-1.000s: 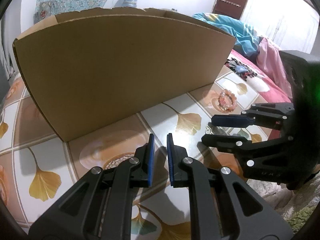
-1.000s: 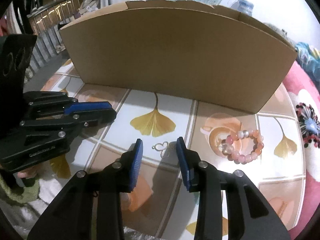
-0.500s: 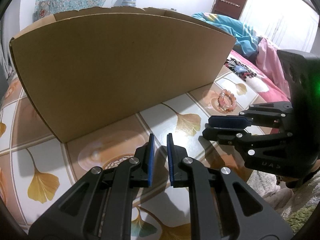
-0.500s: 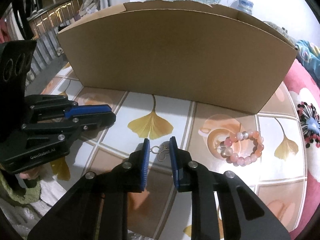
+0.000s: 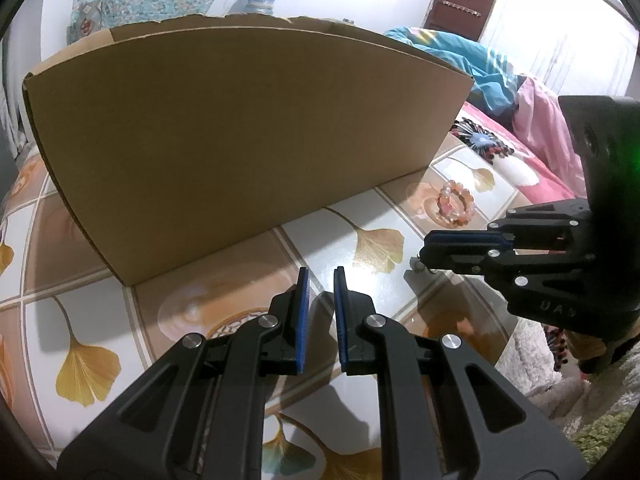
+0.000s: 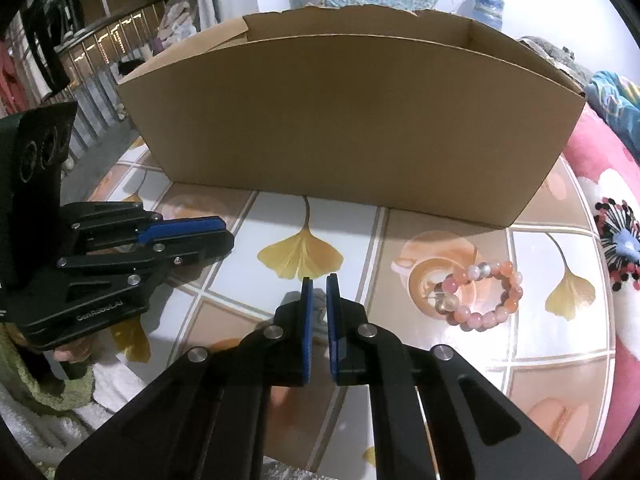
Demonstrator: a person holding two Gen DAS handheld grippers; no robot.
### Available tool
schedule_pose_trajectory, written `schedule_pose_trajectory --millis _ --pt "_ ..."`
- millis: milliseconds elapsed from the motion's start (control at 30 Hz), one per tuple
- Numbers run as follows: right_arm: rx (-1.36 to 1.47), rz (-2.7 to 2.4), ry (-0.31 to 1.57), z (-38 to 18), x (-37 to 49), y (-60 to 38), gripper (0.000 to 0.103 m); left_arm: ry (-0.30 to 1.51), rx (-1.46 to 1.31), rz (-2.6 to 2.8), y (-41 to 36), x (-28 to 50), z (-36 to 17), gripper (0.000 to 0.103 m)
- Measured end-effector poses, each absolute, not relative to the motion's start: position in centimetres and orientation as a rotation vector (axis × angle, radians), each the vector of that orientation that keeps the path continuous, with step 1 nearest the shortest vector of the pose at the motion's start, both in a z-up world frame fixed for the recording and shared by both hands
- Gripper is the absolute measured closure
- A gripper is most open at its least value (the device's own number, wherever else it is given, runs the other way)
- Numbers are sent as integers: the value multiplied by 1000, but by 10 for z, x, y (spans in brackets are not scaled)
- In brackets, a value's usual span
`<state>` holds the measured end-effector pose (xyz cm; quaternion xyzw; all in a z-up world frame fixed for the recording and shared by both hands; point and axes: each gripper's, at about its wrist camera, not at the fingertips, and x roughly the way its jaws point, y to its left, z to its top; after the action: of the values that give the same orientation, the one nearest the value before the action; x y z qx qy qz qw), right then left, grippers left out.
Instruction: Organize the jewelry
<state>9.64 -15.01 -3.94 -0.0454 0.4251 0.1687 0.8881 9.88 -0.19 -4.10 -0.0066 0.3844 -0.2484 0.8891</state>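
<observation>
Since a second ago my right hand-held gripper [image 6: 318,284] has been closing its jaws around the small silver heart-shaped charm [image 6: 320,316], which lay in the open between the wide-spread pads and is now mostly hidden between them. Only a sliver of metal shows in the narrow gap, so the blue pads [image 6: 306,320] look pinched on the charm where it lies on the table [image 6: 540,340]; from the left wrist view a bit of it pokes out under the right jaws [image 5: 421,266]. My left hand-held gripper [image 5: 320,276] has not shifted: its jaws stand nearly closed with a slim gap and nothing between them, hovering over the patterned tabletop to the left of the right one.

The pink beaded bracelet [image 6: 478,295] lies flat on the table, to the right of the charm and apart from it. Behind both stands the open cardboard box [image 6: 352,120], its long side facing me. A pink floral bedspread [image 6: 608,184] lies at the table's right edge.
</observation>
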Motion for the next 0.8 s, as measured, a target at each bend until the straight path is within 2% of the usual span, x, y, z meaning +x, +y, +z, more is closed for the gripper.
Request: schedule_pose_trajectory --millis 133,200,300,467,533,600,800 --pt "-122 353 883 -36 95 -147 90 788 -11 -511 -1 99 -40 92" --pt "-140 342 883 -35 94 -145 74 782 -14 -513 -1 97 -40 92" --pt "-165 326 902 -39 95 -140 72 771 -16 -524 -1 96 -39 92" --pt "-149 286 954 -44 99 -140 73 755 -31 -544 2 94 -37 92" --pt "-149 271 971 -42 102 -140 78 747 -38 -553 2 94 -37 92" --pt "-137 276 996 -40 105 -140 90 736 -41 -560 3 93 -36 92" --pt "-126 272 1038 -34 114 -141 90 715 -64 -569 5 90 -34 92"
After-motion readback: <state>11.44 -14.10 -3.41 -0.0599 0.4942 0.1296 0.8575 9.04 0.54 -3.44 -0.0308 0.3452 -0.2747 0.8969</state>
